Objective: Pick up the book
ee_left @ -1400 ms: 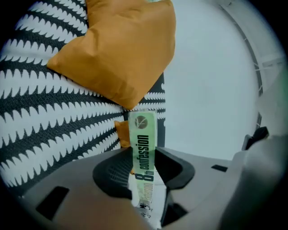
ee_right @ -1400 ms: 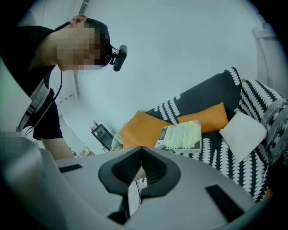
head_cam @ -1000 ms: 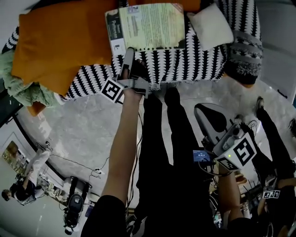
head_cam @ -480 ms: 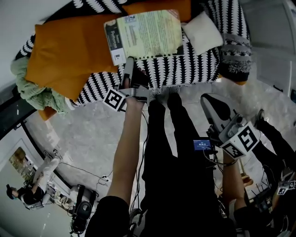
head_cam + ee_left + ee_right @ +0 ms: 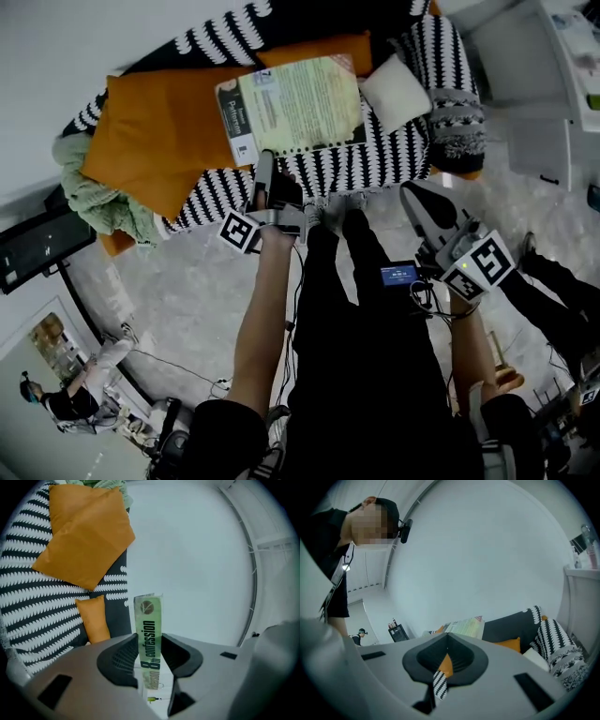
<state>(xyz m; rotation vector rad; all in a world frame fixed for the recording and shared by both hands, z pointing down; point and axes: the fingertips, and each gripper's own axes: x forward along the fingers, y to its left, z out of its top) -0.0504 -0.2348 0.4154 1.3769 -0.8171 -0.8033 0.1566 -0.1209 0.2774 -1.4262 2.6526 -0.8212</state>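
Note:
The book [image 5: 300, 108], with a pale green cover and a dark spine edge, is held out flat above the black-and-white patterned sofa [image 5: 375, 150]. My left gripper [image 5: 265, 161] is shut on its near edge. In the left gripper view the green spine of the book [image 5: 149, 620] stands upright between the pads of the left gripper [image 5: 149, 644], which press on both sides. My right gripper [image 5: 409, 192] hangs to the right over the floor, apart from the book. In its own view the right gripper [image 5: 447, 637] has its tips together with nothing held.
A large orange cushion [image 5: 159, 141] lies on the sofa's left, a small white cushion [image 5: 396, 91] on its right, and a green blanket [image 5: 94, 192] at the left end. A white cabinet [image 5: 539, 94] stands at the right. My black-trousered legs [image 5: 356, 309] are below.
Both grippers have risen. The book stays in the left gripper and is higher off the sofa, which now looks smaller and farther below. The right gripper has come up towards the sofa's right end.

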